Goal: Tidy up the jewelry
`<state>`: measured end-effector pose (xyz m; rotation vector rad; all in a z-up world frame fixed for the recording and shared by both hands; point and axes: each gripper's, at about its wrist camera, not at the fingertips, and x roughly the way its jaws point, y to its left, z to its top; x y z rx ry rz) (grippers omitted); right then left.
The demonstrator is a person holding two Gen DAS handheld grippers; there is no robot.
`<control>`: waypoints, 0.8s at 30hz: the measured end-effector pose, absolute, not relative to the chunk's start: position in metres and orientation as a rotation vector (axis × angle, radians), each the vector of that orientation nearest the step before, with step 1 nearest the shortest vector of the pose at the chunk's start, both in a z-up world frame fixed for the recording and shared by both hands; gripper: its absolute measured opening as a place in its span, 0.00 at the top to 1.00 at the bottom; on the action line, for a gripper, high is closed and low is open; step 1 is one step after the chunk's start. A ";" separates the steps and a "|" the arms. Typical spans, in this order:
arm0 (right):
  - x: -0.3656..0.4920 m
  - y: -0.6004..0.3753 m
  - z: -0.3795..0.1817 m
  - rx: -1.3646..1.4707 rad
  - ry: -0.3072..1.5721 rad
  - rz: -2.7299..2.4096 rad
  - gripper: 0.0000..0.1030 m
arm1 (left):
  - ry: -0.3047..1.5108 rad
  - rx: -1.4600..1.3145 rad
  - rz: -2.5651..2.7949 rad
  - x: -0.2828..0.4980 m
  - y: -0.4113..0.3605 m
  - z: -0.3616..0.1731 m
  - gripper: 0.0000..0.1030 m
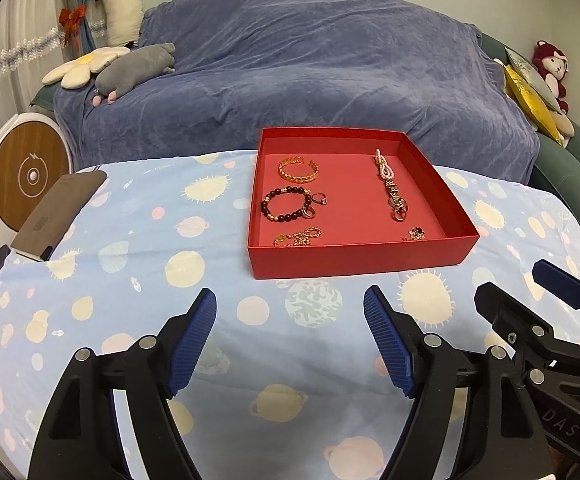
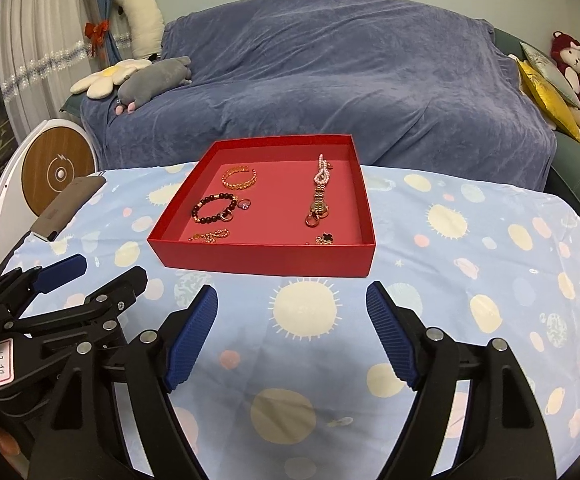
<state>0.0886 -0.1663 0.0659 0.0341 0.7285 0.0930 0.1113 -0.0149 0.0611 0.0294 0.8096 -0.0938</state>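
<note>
one paper label (image 2: 0, 363) on left tool (image 2: 89, 278), right view only

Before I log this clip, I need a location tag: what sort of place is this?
Most likely a home living room. A sofa under a blue-grey throw holds plush toys, such as the grey stuffed animal, and the open red cardboard box of jewelry sits on a table's planet-print blue cloth.

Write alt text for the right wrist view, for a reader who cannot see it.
An open red box sits on a planet-print cloth, holding a gold bangle, a dark bead bracelet and other jewelry. The right gripper is open and empty in front of it, the left gripper at lower left.
</note>
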 end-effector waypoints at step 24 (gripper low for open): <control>0.088 -0.167 0.061 0.028 0.741 0.086 0.24 | 0.829 0.033 -0.089 0.110 -0.017 0.055 0.29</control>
